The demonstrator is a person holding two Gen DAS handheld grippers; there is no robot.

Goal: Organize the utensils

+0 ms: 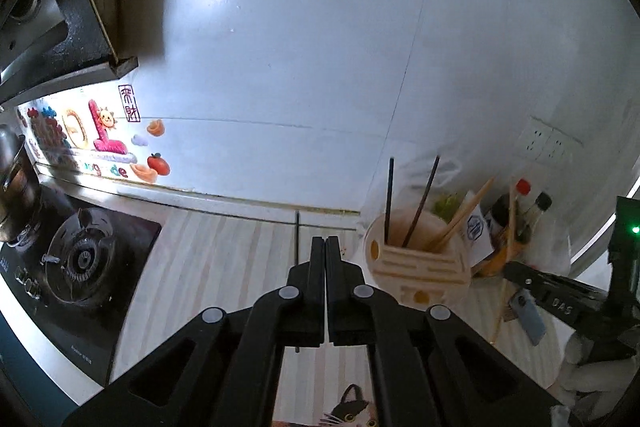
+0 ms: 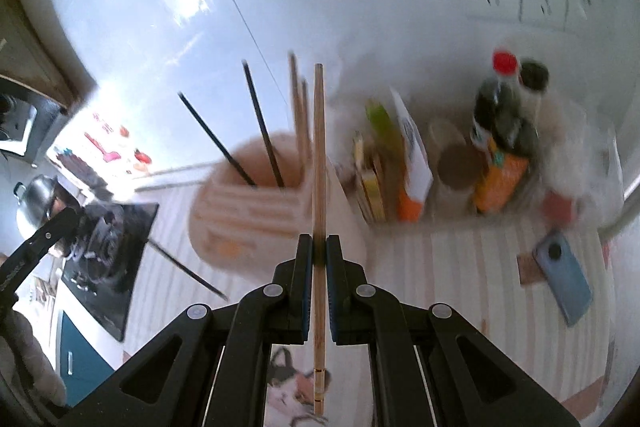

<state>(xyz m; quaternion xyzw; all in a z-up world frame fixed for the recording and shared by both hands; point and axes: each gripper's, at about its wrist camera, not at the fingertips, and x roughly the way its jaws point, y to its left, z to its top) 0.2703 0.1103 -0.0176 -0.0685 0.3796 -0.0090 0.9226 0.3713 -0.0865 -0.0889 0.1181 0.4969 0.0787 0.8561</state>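
We are holding a light wooden chopstick (image 2: 318, 187) upright between the pads of our right gripper (image 2: 319, 251), whose jaws are pressing tight on its shaft, its top end standing above the fingers and its banded end hanging below them. Just beyond it, the pale utensil holder (image 2: 256, 203) is sitting on the striped countertop (image 2: 460, 267), already keeping two black chopsticks (image 2: 264, 135) and two wooden ones (image 2: 299, 115) leaning in it. Our left gripper (image 1: 325, 247) is fully closed; a thin dark chopstick (image 1: 297, 239) is showing just left of its fingers and again below them, so it seems pinched there, though we cannot tell for certain. In the right wrist view one more black chopstick (image 2: 188, 269) is showing beside the holder. Behind the holder, sauce bottles (image 2: 504, 107) and packets (image 2: 412, 163) are crowding the corner, a blue phone (image 2: 564, 283) is lying flat to the right, and the gas stove (image 1: 80, 259) is sitting to the left.
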